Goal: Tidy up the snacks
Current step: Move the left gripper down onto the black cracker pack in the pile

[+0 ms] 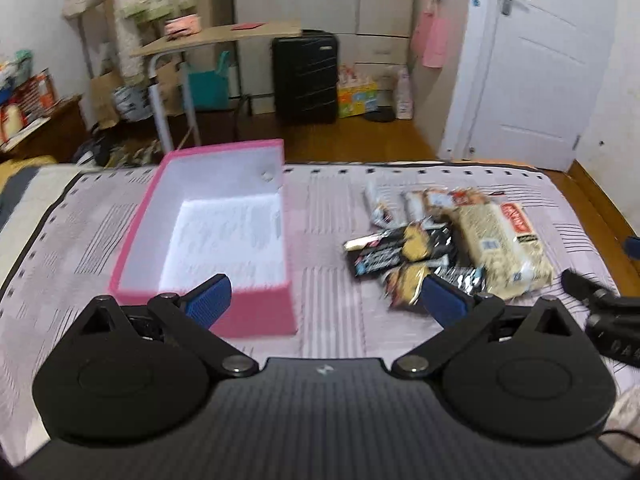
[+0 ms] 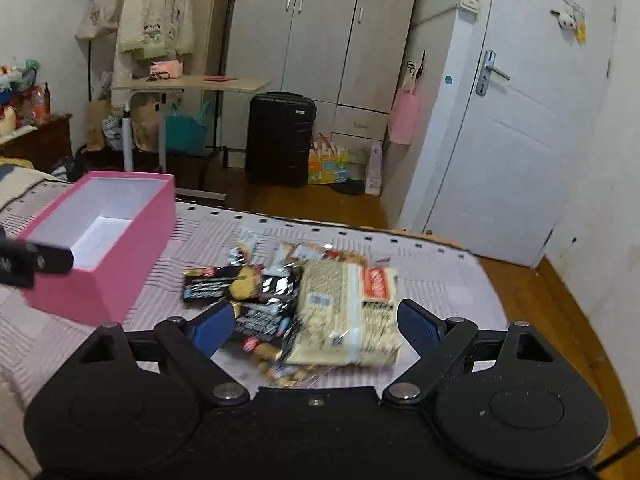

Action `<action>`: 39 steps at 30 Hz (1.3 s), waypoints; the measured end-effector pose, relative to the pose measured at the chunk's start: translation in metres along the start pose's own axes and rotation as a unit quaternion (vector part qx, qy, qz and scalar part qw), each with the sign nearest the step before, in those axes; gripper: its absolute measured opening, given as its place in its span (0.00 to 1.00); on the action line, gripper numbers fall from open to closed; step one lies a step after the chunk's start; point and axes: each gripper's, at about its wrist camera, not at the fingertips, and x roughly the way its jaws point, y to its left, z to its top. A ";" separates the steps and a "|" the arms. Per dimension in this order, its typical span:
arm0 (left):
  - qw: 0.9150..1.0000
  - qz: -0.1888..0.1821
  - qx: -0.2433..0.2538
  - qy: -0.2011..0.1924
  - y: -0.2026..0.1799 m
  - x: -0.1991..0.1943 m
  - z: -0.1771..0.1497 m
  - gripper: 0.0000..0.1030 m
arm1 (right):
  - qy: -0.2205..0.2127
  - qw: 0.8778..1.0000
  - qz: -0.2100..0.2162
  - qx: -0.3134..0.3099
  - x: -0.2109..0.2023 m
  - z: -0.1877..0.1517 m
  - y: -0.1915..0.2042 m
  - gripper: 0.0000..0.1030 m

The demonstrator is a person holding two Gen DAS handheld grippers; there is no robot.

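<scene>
Lying on the striped bedspread, a pile of snack packets is seen just right of the open pink box. Both the left gripper and right gripper are held wide open, gripping nothing.

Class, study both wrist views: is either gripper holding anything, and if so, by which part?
Nothing is held. The left gripper and right gripper are both open, above the bed, with the snack packets lying loose.

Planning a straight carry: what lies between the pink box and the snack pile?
Only bare striped bedsheet separates the pink box from the snack pile, clearest in the left wrist view.
</scene>
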 end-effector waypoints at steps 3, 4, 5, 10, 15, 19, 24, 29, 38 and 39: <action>0.999 -0.033 0.017 0.026 -0.020 0.036 0.031 0.96 | 0.033 0.998 0.051 -0.007 0.025 0.015 -0.007 0.86; 0.998 -0.041 0.018 0.034 -0.024 0.044 0.033 0.92 | 0.041 0.997 0.065 -0.008 0.034 0.018 -0.008 0.86; 0.998 -0.049 0.019 0.042 -0.028 0.054 0.038 0.91 | 0.052 0.996 0.074 -0.011 0.045 0.022 -0.008 0.86; 0.995 -0.077 0.036 0.056 -0.047 0.106 0.044 0.85 | 0.084 0.993 0.076 -0.015 0.086 0.017 0.000 0.86; 0.992 -0.104 0.019 0.072 -0.042 0.143 0.024 0.77 | 0.131 0.981 0.139 0.029 0.127 -0.015 0.002 0.73; 0.988 -0.120 0.021 0.098 -0.042 0.170 0.003 0.73 | 0.139 0.977 0.152 0.063 0.134 -0.028 -0.002 0.70; 0.984 -0.131 0.029 0.119 -0.054 0.203 -0.011 0.69 | 0.154 0.974 0.147 0.081 0.149 -0.033 -0.001 0.69; 0.979 -0.141 0.006 0.145 -0.049 0.226 -0.019 0.69 | 0.185 0.964 0.140 0.127 0.171 -0.047 -0.009 0.59; 0.955 -0.211 -0.074 0.195 -0.038 0.240 -0.018 0.57 | 0.185 0.962 0.138 0.145 0.181 -0.049 -0.012 0.37; 0.956 -0.211 -0.070 0.193 -0.039 0.240 -0.019 0.56 | 0.186 0.962 0.137 0.149 0.181 -0.050 -0.012 0.37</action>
